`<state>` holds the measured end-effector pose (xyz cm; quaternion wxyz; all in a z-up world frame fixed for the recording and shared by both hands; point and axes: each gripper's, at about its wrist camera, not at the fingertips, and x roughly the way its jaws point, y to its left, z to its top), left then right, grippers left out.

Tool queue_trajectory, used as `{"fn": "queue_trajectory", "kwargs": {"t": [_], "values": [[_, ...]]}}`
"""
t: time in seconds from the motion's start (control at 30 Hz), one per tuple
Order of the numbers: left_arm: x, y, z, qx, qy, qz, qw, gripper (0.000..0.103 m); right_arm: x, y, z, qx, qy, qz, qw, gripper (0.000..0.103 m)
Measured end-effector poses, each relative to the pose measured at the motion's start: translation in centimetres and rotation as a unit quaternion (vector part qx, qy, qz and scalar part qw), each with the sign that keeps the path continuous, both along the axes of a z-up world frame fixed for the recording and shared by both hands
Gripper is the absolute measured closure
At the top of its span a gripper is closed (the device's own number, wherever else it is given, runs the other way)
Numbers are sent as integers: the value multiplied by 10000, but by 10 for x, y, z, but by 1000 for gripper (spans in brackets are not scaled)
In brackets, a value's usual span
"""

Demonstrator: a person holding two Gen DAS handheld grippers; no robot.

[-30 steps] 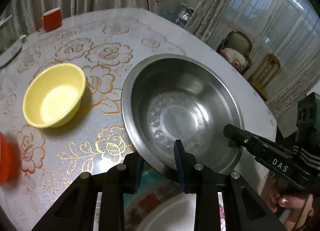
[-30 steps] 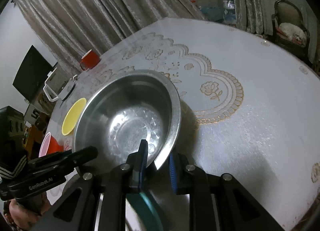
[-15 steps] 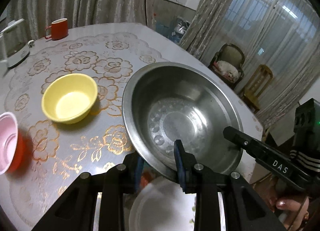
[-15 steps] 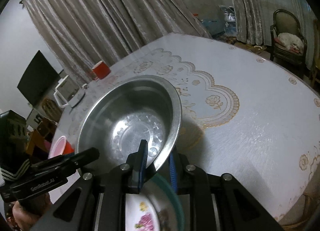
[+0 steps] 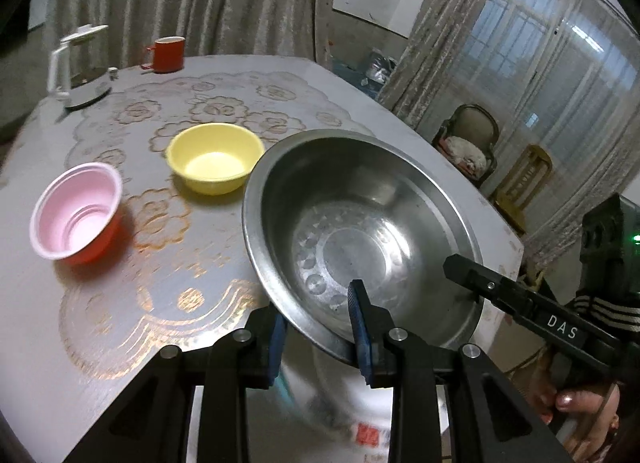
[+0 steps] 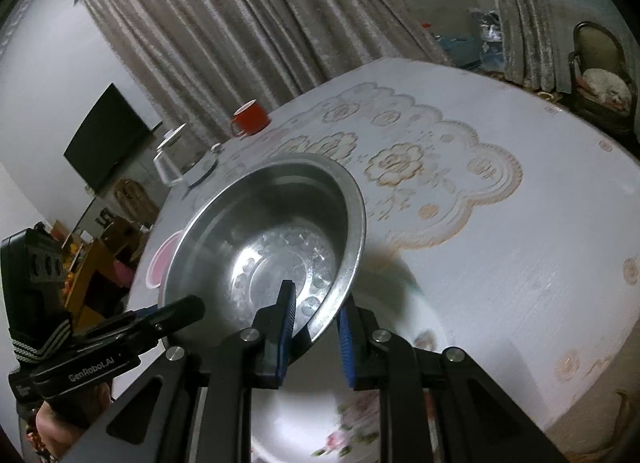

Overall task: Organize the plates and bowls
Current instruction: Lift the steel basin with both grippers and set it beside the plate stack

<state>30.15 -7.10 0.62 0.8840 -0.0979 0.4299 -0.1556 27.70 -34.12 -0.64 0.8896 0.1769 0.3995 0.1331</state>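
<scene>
A large steel bowl (image 5: 360,231) (image 6: 272,239) hangs in the air above the table, held on two sides. My left gripper (image 5: 318,323) is shut on its near rim. My right gripper (image 6: 316,319) is shut on the opposite rim and also shows in the left wrist view (image 5: 460,263). Under the bowl lies a white floral plate (image 6: 352,419), blurred in the left wrist view (image 5: 332,415). A yellow bowl (image 5: 215,163) and a pink-lined red bowl (image 5: 76,211) stand on the table to the left.
A red mug (image 5: 168,55) (image 6: 250,119) and a white kettle (image 5: 78,67) (image 6: 184,167) stand at the table's far side. Chairs (image 5: 468,143) stand beyond the right edge. The round table (image 6: 500,243) has a gold floral cover.
Both grippers have lifted the steel bowl higher off the table. More of the table, the pink bowl and the floral plate underneath have come into view.
</scene>
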Motion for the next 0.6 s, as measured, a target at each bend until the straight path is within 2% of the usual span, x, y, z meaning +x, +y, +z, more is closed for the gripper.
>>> {"fn": "queue_trajectory", "kwargs": {"t": [0.37, 0.6], "values": [[-53, 48, -7, -19, -43, 333, 9994, 72, -36, 51, -5, 57, -49, 442, 9990, 84], [-80, 74, -16, 12, 19, 506, 9987, 72, -55, 81, -14, 78, 91, 750, 9971, 84]]}}
